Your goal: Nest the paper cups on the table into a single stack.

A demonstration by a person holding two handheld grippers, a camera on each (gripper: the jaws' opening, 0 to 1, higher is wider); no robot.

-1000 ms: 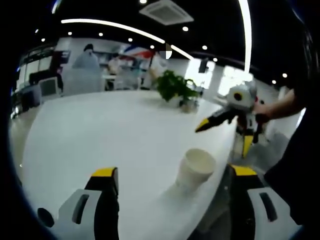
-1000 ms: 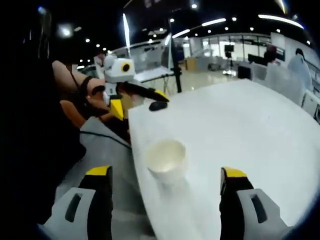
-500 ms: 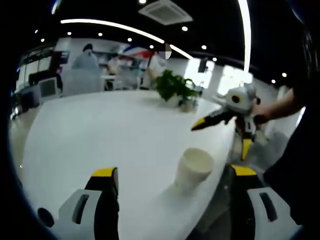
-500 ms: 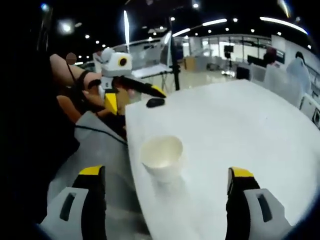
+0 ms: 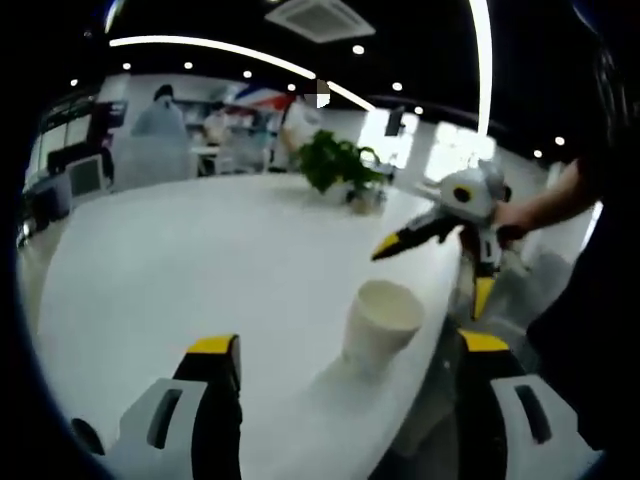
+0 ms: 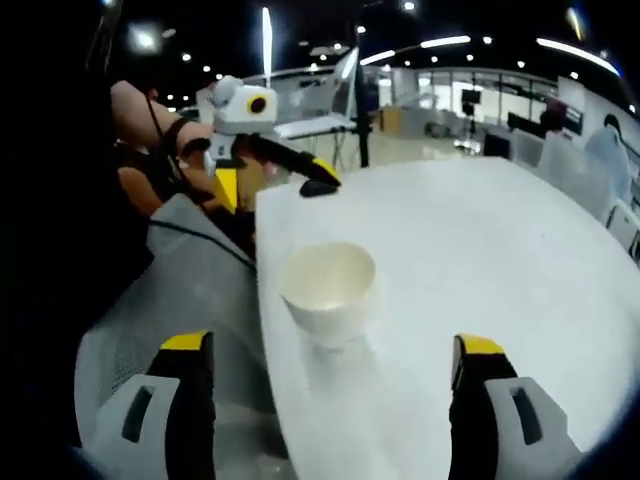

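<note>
Paper cup (image 5: 378, 322) nearer than before; both claws wide apart, empty

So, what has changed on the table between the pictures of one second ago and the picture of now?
Little has changed. Both grippers have eased a bit nearer the paper cup: it looks slightly larger between the open jaws in both views, which comes from the cameras moving, not the cup. The right gripper shows a little closer to the cup. Nothing was grasped or released. The cup stays upright near the table edge, untouched.
</note>
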